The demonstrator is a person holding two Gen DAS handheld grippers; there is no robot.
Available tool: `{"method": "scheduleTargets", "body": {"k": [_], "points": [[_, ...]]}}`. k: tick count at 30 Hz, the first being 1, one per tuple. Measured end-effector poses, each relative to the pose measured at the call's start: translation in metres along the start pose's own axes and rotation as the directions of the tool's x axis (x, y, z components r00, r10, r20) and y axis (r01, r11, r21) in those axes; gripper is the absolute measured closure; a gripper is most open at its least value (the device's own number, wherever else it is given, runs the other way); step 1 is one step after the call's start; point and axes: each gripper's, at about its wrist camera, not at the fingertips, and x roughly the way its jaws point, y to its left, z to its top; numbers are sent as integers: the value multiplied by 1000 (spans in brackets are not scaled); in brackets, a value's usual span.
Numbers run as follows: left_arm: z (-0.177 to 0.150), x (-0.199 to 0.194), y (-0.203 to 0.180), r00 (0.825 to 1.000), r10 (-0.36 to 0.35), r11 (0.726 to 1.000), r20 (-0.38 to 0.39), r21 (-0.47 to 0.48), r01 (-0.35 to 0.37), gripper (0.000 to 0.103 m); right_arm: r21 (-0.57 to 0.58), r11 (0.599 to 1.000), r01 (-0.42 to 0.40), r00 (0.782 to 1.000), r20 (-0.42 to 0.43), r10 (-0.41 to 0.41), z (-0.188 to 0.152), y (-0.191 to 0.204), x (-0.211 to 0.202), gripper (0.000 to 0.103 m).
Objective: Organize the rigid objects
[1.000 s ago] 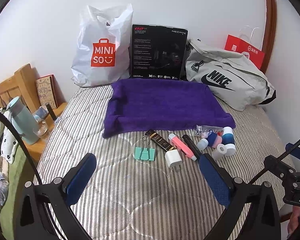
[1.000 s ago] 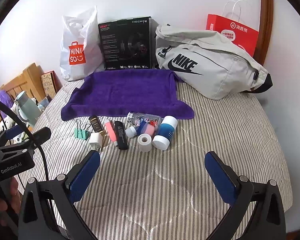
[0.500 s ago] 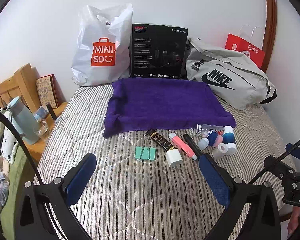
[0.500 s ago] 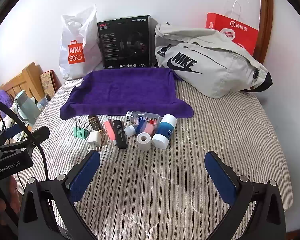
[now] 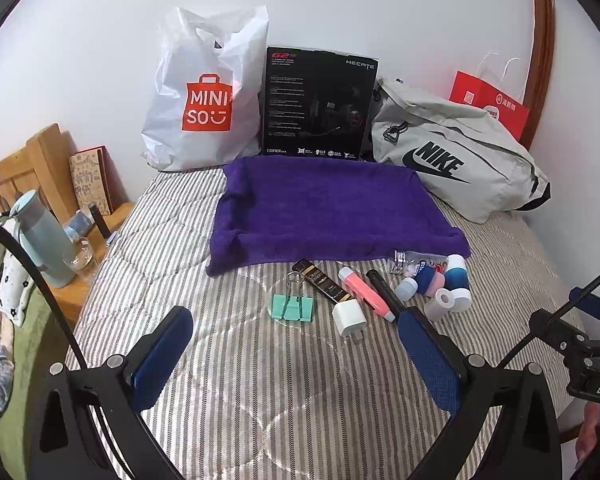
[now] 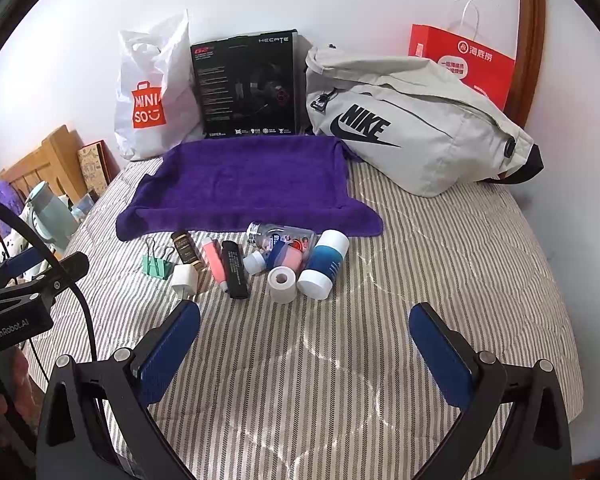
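Note:
A row of small items lies on the striped bed in front of a purple towel (image 5: 324,212) (image 6: 244,188): a green binder clip (image 5: 293,307) (image 6: 156,265), a white charger plug (image 5: 349,317) (image 6: 185,278), a black-gold tube (image 5: 319,279), a pink marker (image 5: 360,290) (image 6: 214,260), a black lighter (image 6: 234,268), a clear bottle (image 6: 280,236), a tape roll (image 6: 282,285) and a blue-white bottle (image 6: 324,266). My left gripper (image 5: 296,360) hovers open just short of the clip and plug. My right gripper (image 6: 306,352) is open, short of the tape roll.
Against the wall stand a white Miniso bag (image 5: 204,116), a black box (image 5: 318,108), a grey Nike bag (image 5: 456,160) and a red paper bag (image 5: 488,104). A wooden nightstand (image 5: 76,280) with a teal bottle (image 5: 40,236) sits at the left.
Both grippers have drifted slightly; the scene appears a little lower and closer in each view. Nothing on the bed has moved.

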Motion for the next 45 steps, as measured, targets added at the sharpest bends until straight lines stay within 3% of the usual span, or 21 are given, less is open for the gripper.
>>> {"method": "scheduleTargets", "body": {"k": [6,12,21,24,27,31,33,35,36,41,45], "points": [[-2,18,7,998,53,999,-22,11,-52,0,3,1000,-1,1000,-13,1,2,-6,9,0],[-8,59,16,995,45,999,-84,1,-45,0,14,1000,2,999,-44,-1,0,-16,27,0],[-13,123,9,987,29,997,-158,69,-19,2,40,999,30,994,-110,-26,-6,-33,63,0],[-14,138,6,984,11,997,-180,77,3,11,61,998,30,990,-142,-21,-6,-39,77,1],[-14,150,8,981,-4,998,-195,63,16,36,83,996,24,989,-151,-11,-4,-44,86,1],[-15,154,8,984,-16,996,-178,81,31,37,98,995,13,986,-165,3,2,-48,97,1],[-15,154,6,985,-11,995,-169,100,28,42,98,995,14,985,-170,3,5,-48,104,2],[-15,153,4,985,-24,993,-169,108,43,52,101,995,14,986,-167,3,8,-47,108,2],[-14,151,4,985,-26,993,-170,109,45,64,104,994,13,985,-170,5,11,-48,112,2],[-18,149,1,987,-13,992,-158,125,33,64,106,994,4,985,-172,15,24,-45,132,5],[-17,149,2,987,-16,993,-158,114,34,64,138,990,2,978,-208,27,29,-49,155,16]]}}
